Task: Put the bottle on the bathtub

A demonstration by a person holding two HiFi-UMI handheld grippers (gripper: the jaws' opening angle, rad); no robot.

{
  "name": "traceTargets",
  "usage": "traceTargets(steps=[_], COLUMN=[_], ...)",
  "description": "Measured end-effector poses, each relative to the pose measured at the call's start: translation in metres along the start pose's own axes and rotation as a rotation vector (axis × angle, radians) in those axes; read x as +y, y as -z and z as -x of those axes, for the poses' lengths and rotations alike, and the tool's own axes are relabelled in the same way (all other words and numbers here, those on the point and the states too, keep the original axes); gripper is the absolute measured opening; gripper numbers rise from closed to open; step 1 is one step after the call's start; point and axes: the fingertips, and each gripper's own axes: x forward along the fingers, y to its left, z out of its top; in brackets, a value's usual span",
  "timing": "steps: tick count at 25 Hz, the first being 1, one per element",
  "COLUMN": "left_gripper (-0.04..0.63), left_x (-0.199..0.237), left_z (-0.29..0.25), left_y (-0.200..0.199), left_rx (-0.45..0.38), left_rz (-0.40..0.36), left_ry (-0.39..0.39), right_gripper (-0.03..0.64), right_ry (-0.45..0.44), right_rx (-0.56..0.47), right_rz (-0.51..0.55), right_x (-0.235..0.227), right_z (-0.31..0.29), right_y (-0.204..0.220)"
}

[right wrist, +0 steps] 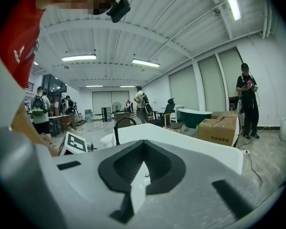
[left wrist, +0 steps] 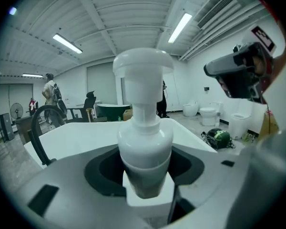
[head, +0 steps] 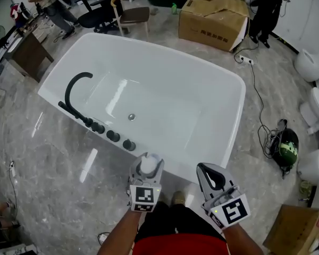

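Note:
A white pump bottle (head: pixel 149 164) stands upright between the jaws of my left gripper (head: pixel 148 170), which is shut on its body. In the left gripper view the bottle (left wrist: pixel 145 142) fills the middle, pump head on top. This gripper hovers just short of the near rim of the white bathtub (head: pixel 212 73). My right gripper (head: pixel 210 175) is beside it to the right, shut with nothing held; in its own view the jaws (right wrist: pixel 142 149) meet, with the bathtub (right wrist: pixel 181 140) beyond. A black faucet (head: pixel 74 86) arches over the tub's left rim.
Black knobs (head: pixel 112 136) line the tub's near-left rim. A cardboard box (head: pixel 212 15) and a chair (head: pixel 130 12) stand behind the tub. Toilets (head: pixel 311 62) stand at the right, with a helmet (head: pixel 284 145) and a cable on the floor. People stand at the back.

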Motion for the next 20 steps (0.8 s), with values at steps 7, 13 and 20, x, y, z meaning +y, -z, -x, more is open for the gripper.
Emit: traceTargets(steps=[7, 13, 20], left_gripper=[0.23, 0.23, 0.23], left_x=[0.012, 0.014, 0.014], left_z=[-0.045, -0.071, -0.083], left_y=[0.05, 0.086, 0.113], left_rx=[0.088, 0.145, 0.19], left_rz=[-0.022, -0.024, -0.022], left_ry=[0.025, 0.063, 0.083], right_gripper=[0.005, 0.005, 0.005], right_ry=[0.032, 0.062, 0.105], right_rx=[0.066, 0.095, 0.129], right_rz=[-0.014, -0.032, -0.042], right_x=[-0.002, -0.001, -0.003], right_z=[-0.021, -0.034, -0.029], right_y=[0.027, 0.039, 0.051])
